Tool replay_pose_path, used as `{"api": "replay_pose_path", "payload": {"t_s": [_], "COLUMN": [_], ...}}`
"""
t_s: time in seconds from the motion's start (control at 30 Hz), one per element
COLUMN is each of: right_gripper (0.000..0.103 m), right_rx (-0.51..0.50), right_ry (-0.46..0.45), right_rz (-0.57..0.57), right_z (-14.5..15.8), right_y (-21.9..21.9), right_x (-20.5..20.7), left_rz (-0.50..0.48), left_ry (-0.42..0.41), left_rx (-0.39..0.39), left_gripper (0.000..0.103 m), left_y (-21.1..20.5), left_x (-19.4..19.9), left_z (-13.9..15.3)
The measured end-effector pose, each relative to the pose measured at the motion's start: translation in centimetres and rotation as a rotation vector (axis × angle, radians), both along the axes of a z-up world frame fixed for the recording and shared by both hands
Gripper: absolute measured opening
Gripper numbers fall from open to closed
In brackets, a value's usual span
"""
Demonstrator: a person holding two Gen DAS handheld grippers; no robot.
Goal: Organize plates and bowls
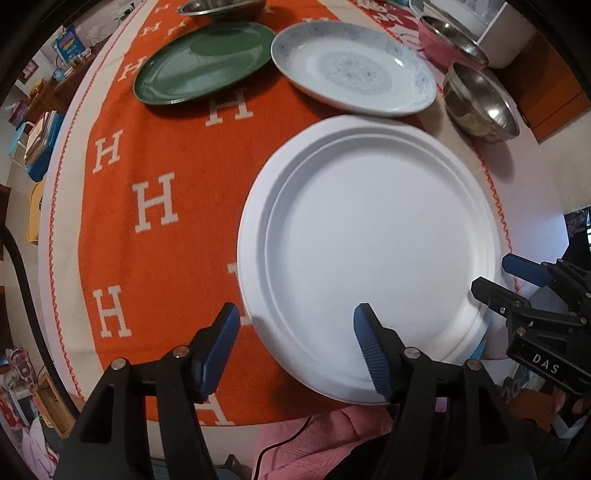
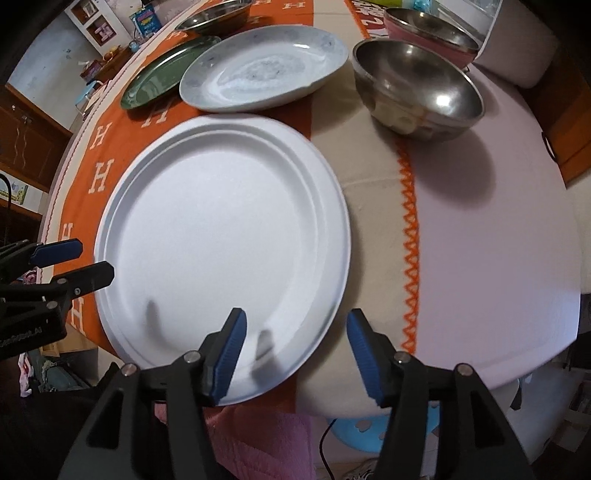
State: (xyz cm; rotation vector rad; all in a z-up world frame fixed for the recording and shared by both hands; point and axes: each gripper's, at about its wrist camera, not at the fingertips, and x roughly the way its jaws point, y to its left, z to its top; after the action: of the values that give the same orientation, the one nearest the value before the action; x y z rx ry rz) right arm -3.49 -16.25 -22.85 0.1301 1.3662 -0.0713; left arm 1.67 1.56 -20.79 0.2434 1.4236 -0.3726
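A large plain white plate (image 1: 373, 251) lies at the near edge of the table, also in the right wrist view (image 2: 225, 236). My left gripper (image 1: 295, 347) is open, its jaws straddling the plate's near left rim. My right gripper (image 2: 295, 350) is open, its jaws straddling the plate's near right rim. Behind are a patterned white plate (image 1: 354, 70) (image 2: 266, 70), a green plate (image 1: 203, 59) (image 2: 166, 77) and a steel bowl (image 1: 480, 103) (image 2: 417, 85).
An orange cloth with white H letters (image 1: 155, 166) covers the table. A pink-rimmed steel bowl (image 1: 454, 40) (image 2: 428, 33) and another steel dish (image 1: 221, 9) (image 2: 214, 18) stand at the back. The table's near edge is just below the grippers.
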Motion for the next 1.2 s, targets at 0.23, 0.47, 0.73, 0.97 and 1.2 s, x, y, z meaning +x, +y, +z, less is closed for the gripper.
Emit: {"api": "replay_pose_path", "payload": {"t_s": [0.23,0.47,0.73,0.97,1.2], "right_gripper": [0.057,0.057,0.057,0.057,0.057], "right_rx": [0.008,0.024,0.044,0.072,0.118], "right_ry": [-0.048,-0.128,-0.235,-0.338,-0.491], "right_rz": [0.013,0.038,0.11,0.153,0.163], "right_z": [1.6,3.5,6.0,7.1,8.9], "right_y": [-1.1,-2.0,-3.4,-3.2,-3.3], "right_x": [0.9,1.9,2.5,3.1,2.6], "left_rz": [0.018,0.026,0.069,0.126,0.179], "left_ry": [-0.078,-0.17,-0.246,-0.268,-0.301], "left_rx": [-0.037,-0.066,-0.101,-0.116,-0.136], "left_gripper": [0.068,0.073,0.076,0.077,0.08], "left_y": [-0.2,0.1,-0.8,-1.0,-0.2], "left_x": [0.8,1.0,1.8,2.5,3.4], "left_z": [2.6,4.9,6.6,7.3,8.2]}}
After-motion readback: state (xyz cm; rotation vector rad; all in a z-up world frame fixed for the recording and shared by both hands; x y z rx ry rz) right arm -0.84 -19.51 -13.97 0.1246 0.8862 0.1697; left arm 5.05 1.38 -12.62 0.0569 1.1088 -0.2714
